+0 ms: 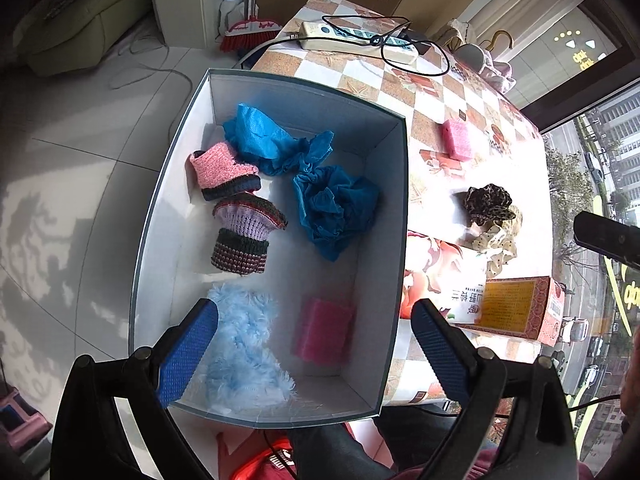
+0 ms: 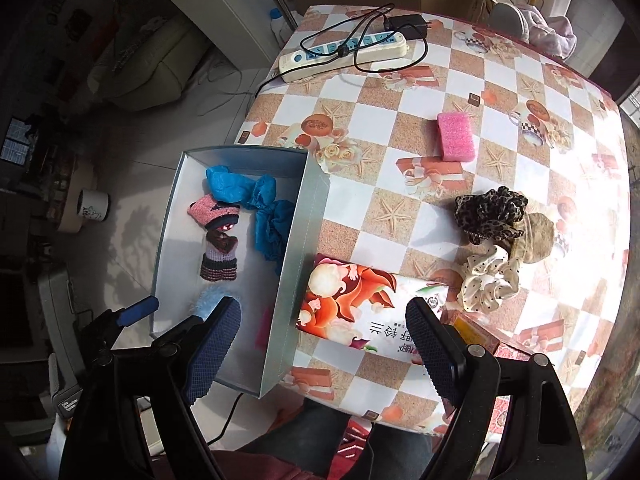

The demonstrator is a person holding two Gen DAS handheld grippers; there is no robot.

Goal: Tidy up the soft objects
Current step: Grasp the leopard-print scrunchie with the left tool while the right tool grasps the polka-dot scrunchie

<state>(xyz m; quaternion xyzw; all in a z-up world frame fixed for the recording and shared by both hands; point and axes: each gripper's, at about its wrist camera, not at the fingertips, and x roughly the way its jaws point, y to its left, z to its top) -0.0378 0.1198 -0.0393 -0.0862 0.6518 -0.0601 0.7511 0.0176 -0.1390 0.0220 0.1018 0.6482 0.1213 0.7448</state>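
A grey box (image 1: 400, 216) (image 2: 298, 256) at the table's left edge holds two blue crumpled covers (image 1: 336, 204), two knitted booties (image 1: 224, 170), a fluffy light-blue piece (image 1: 244, 344) and a pink sponge (image 1: 324, 334). On the table lie another pink sponge (image 2: 456, 136) (image 1: 456, 140), a leopard scrunchie (image 2: 490, 212) (image 1: 488, 202), a dotted cream scrunchie (image 2: 490, 280) and a flowered tissue pack (image 2: 356, 304). My left gripper (image 1: 316, 344) is open and empty above the box's near end. My right gripper (image 2: 324, 344) is open and empty above the tissue pack and the box wall.
A power strip with black cables (image 2: 344, 54) lies at the table's far side. An orange carton (image 1: 520, 308) lies beside the tissue pack. A chair with clothes (image 2: 532, 20) stands behind the table. A mug (image 2: 94, 206) sits on the floor at left.
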